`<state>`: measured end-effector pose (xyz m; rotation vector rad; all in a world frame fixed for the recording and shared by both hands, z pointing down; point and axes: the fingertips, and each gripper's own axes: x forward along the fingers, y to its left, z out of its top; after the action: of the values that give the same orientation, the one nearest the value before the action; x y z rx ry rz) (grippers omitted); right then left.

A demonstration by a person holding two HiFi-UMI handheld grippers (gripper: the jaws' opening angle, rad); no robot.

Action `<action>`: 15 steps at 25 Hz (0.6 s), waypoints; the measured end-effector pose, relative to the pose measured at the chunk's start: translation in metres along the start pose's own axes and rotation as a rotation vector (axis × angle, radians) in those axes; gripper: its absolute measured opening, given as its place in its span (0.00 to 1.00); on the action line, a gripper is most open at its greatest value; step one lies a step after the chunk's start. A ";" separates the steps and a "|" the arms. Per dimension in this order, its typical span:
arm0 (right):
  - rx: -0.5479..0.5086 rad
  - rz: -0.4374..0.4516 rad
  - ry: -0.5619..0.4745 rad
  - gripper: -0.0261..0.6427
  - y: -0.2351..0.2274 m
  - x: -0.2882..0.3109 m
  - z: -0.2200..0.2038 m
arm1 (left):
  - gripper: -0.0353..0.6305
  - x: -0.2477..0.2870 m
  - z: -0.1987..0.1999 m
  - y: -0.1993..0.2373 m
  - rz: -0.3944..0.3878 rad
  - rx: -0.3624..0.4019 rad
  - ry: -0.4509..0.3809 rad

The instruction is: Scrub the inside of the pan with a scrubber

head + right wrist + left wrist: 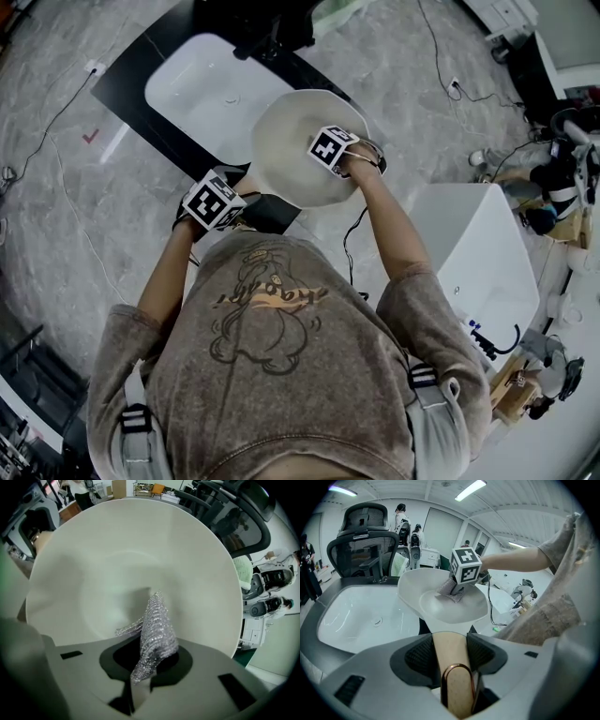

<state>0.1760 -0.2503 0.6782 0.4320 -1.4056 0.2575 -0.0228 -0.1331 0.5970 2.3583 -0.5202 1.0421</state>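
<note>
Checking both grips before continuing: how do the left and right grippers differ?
The left gripper clamps the beige handle of the pan; the right gripper pinches the silver scrubber. The left gripper sits outside the pan; the right gripper points down into it. Both are shut on something.

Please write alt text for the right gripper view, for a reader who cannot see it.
The right gripper, jaws shut, holds a silver mesh scrubber whose tip points into a cream pan that fills most of the view. A black office chair shows beyond its rim, upper right.
</note>
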 end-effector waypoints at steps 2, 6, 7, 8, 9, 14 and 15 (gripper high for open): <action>0.023 0.036 0.009 0.14 0.010 -0.004 -0.004 | 0.42 0.000 0.000 0.000 0.000 0.000 0.001; 0.007 0.112 -0.025 0.14 0.032 -0.003 0.004 | 0.42 0.000 0.001 0.001 -0.002 0.000 0.002; -0.004 0.116 -0.034 0.14 0.036 -0.003 0.007 | 0.43 0.001 0.001 0.001 -0.002 -0.001 0.003; -0.013 0.118 -0.040 0.14 0.039 -0.003 0.009 | 0.42 0.001 0.001 0.001 -0.002 -0.001 0.003; -0.017 0.120 -0.043 0.14 0.043 -0.005 0.011 | 0.42 0.001 0.001 0.001 -0.002 -0.002 0.003; 0.000 0.158 -0.066 0.14 0.061 -0.013 0.021 | 0.42 0.002 0.001 0.001 -0.001 0.000 0.001; 0.008 0.160 -0.059 0.14 0.063 -0.015 0.021 | 0.42 0.002 0.001 0.001 -0.001 0.000 0.002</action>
<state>0.1280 -0.2020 0.6740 0.3362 -1.4996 0.3835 -0.0216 -0.1348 0.5981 2.3569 -0.5181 1.0440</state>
